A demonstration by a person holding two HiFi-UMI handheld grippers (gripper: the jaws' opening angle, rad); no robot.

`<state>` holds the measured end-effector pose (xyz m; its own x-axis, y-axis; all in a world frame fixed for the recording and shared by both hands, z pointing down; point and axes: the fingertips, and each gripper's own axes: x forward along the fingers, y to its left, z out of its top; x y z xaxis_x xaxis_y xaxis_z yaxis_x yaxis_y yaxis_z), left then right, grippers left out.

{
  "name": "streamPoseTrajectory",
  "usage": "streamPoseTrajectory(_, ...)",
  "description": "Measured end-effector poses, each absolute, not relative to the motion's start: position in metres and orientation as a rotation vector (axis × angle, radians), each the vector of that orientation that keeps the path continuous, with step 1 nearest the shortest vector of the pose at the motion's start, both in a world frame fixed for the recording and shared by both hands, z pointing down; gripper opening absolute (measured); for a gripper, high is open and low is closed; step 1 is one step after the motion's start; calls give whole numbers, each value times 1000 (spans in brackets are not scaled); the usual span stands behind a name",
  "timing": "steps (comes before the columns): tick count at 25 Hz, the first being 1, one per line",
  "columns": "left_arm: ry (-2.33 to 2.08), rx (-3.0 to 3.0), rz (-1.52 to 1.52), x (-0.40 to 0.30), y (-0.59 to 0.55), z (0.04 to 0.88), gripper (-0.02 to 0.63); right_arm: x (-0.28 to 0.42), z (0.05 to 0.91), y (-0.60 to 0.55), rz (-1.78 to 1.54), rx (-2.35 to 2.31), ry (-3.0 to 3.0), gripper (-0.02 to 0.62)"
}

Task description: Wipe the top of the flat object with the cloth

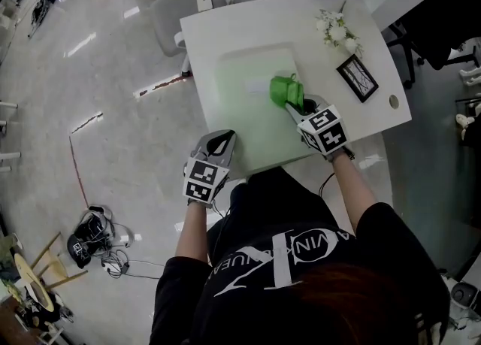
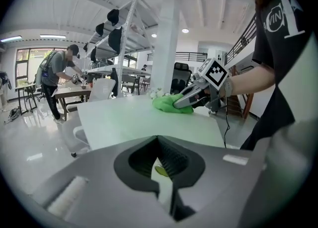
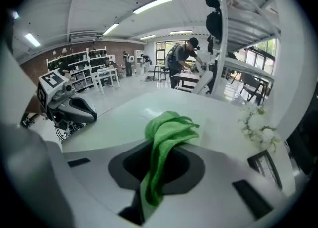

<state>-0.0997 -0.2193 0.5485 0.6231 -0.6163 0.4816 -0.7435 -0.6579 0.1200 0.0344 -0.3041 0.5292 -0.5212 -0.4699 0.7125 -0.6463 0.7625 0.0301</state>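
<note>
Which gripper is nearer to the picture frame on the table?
Right. The right gripper, holding the green cloth, is close to the picture frame; the left gripper is at the near left edge of the table, well away.

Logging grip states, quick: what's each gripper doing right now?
Left gripper: closed, nothing between its jaws.
Right gripper: closed on the cloth.
</note>
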Motion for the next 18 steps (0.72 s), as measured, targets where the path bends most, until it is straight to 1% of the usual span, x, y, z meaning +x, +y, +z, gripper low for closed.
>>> streamPoseTrajectory(8, -1100, 2522, 571, -97, -220, 547, 11, 81, 528, -308, 387, 985, -2178, 46)
streamPoseTrajectory(12, -1145, 2499, 512, -104, -221, 542, 11, 99, 519, -316, 298, 1082, -2100, 46)
streamPoseTrajectory(15, -1162, 2519, 499, -108, -216, 535, 11, 95, 507, -317, 263, 1118, -2119, 46)
streamPoseTrajectory(18, -1154, 2534, 494, -108, -207, 531, 11, 73, 494, -311, 255, 1103, -2185, 46)
